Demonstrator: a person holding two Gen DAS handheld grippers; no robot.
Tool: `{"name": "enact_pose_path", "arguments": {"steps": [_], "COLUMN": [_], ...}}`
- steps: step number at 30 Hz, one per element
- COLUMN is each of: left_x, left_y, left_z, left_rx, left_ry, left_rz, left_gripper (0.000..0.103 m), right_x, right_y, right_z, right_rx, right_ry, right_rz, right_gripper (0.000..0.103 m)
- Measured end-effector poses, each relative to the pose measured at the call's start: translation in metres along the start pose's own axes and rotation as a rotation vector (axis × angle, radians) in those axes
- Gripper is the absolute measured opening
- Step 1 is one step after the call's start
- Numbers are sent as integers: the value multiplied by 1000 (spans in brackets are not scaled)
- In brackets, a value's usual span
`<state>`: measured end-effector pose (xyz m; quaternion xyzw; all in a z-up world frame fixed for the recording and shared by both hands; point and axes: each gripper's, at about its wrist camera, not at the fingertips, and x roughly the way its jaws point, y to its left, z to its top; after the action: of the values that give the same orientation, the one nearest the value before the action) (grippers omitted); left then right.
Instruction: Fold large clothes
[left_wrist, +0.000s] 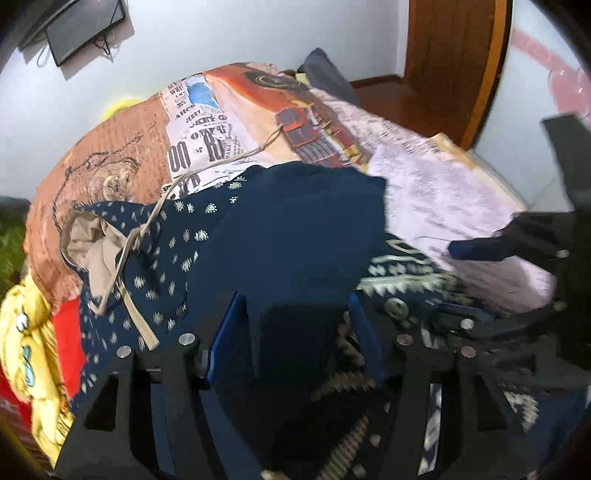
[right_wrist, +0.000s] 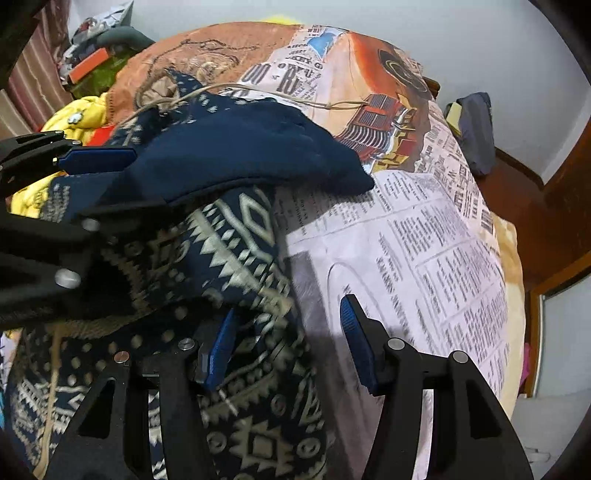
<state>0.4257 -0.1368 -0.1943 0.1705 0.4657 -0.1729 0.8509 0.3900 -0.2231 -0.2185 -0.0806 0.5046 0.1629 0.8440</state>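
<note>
A navy garment (left_wrist: 295, 236) with a cream pattern and a beige drawstring lies on the bed; it also shows in the right wrist view (right_wrist: 236, 147). My left gripper (left_wrist: 291, 328) has its blue pads spread with a plain navy fold between them; it also appears at the left of the right wrist view (right_wrist: 92, 177). My right gripper (right_wrist: 288, 343) is open, its left pad on the patterned hem (right_wrist: 236, 266) and its right pad over the bedsheet. It shows at the right edge of the left wrist view (left_wrist: 480, 254).
The bed carries a newspaper-print sheet (right_wrist: 424, 240) with an orange section (left_wrist: 103, 162). Yellow and red clothes (left_wrist: 33, 339) lie at the left. A dark pillow (right_wrist: 476, 129) sits at the far end. A wooden door (left_wrist: 454, 62) and a wall screen (left_wrist: 74, 29) are behind.
</note>
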Motion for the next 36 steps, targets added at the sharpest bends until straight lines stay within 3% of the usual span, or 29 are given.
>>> {"name": "enact_pose_path", "arguments": {"steps": [4, 8, 12, 15, 18, 20, 25, 28, 31, 33, 36], "left_x": [13, 10, -10, -36, -70, -84, -94, -84, -70, -61, -61], "left_y": [-6, 0, 26, 49, 70, 82, 111, 115, 115, 113, 106], "left_z": [13, 29, 37, 32, 12, -7, -74, -119, -160, -183, -200], "left_rx": [58, 33, -94, -189, -221, -250, -337, -374, -441, -470, -462], "left_ry": [-22, -53, -106, -163, -226, -242, -166, -71, 13, 60, 80], "left_rz": [17, -17, -21, -18, 108, 152, 188, 147, 88, 82, 102], "left_gripper": [57, 8, 5, 5, 5, 5, 5, 7, 21, 41, 52], "right_x": [10, 14, 10, 7, 13, 19, 17, 15, 11, 9, 2], "right_y": [-4, -6, -9, -13, -20, -27, -29, -23, -21, -22, -23], "right_z": [10, 16, 17, 15, 12, 9, 7, 5, 1, -1, -6], "right_rx": [24, 61, 103, 110, 126, 159, 185, 162, 150, 157, 172], "right_ry": [-4, -16, -44, -68, -42, -16, -18, -9, -2, 3, 16], "right_rz": [-3, 31, 68, 47, 24, 32, 33, 11, 2, 0, 15], "right_gripper": [52, 52, 52, 52, 52, 52, 52, 52, 52, 52, 52]}}
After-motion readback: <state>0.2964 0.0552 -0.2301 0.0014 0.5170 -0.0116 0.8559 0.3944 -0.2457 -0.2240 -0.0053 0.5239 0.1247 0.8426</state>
